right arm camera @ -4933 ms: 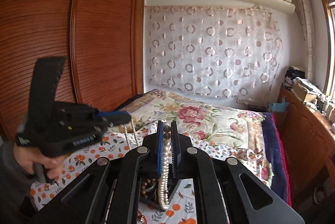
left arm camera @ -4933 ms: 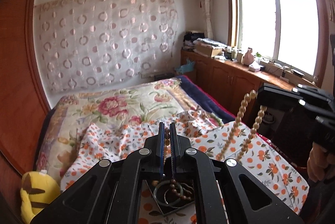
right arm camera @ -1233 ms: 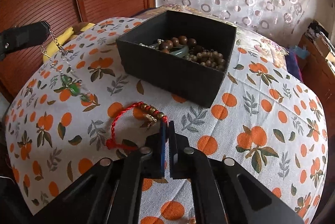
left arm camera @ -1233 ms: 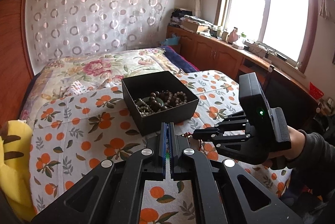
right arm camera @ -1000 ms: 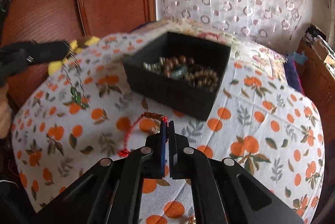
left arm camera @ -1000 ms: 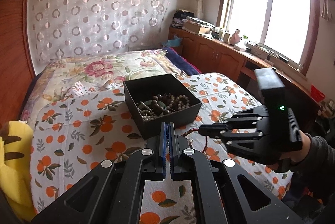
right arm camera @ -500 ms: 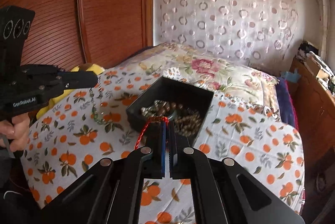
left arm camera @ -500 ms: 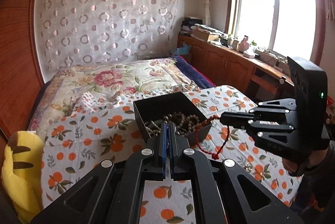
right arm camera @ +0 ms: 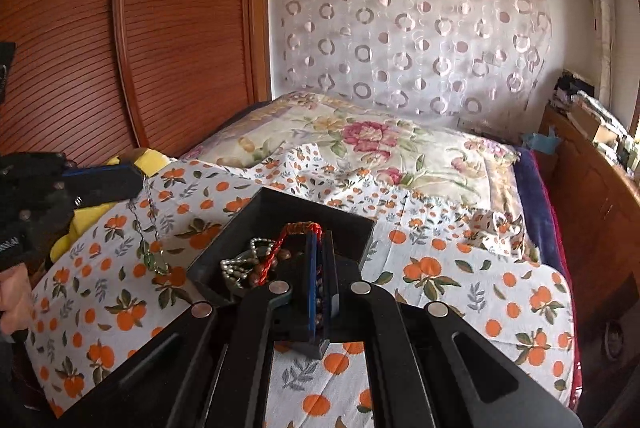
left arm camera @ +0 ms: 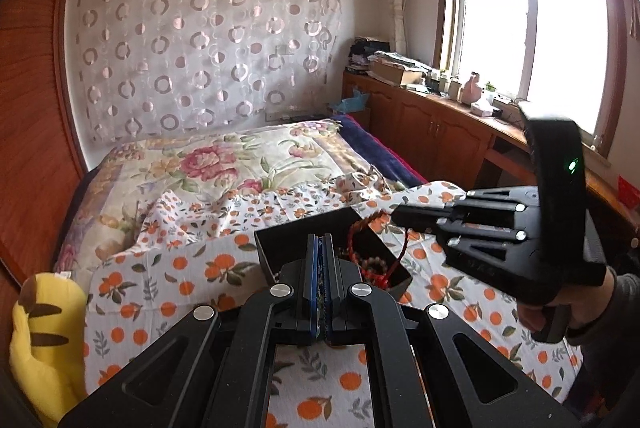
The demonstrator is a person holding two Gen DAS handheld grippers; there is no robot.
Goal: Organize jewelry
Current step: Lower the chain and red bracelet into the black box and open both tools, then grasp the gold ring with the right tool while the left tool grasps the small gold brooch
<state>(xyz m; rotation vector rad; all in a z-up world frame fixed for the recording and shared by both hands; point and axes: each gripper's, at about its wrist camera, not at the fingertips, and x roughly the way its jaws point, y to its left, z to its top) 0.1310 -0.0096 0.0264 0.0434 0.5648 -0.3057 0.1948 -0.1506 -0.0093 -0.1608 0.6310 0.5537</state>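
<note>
Left wrist view, bed [left arm camera: 208, 164]: it fills the middle of the room, with a floral quilt on the far half and an orange-print cloth [left arm camera: 168, 268] spread over the near half.
Landmark, black box [left arm camera: 280, 248]: an open, lidless box sitting on the orange-print cloth near the bed's near end; every place below is given from it.
Box contents: brown and pale bead strands [right arm camera: 256, 264] heaped inside the black box [right arm camera: 280, 220].
Yellow plush [left arm camera: 44, 340]: well to the left of the box, at the bed's edge.
Right gripper [left arm camera: 396, 216]: held by a hand [left arm camera: 576, 312] to the right of the box, tips reaching over the box's right rim; fingers pressed together, pinching the red cord bracelet.
Red cord bracelet [left arm camera: 356, 232]: hangs from the right gripper's tips, looping down over the box's opening; in the right wrist view its cord [right arm camera: 300, 230] arches over the tips just above the beads.
Left gripper [left arm camera: 319, 248]: near side of the box, fingers pressed together, pinching a thin silver chain.
Silver chain [right arm camera: 146, 224]: seen from the right wrist, it dangles from the left gripper [right arm camera: 136, 180] left of the box, above the cloth; small green pieces hang along its lower part.
</note>
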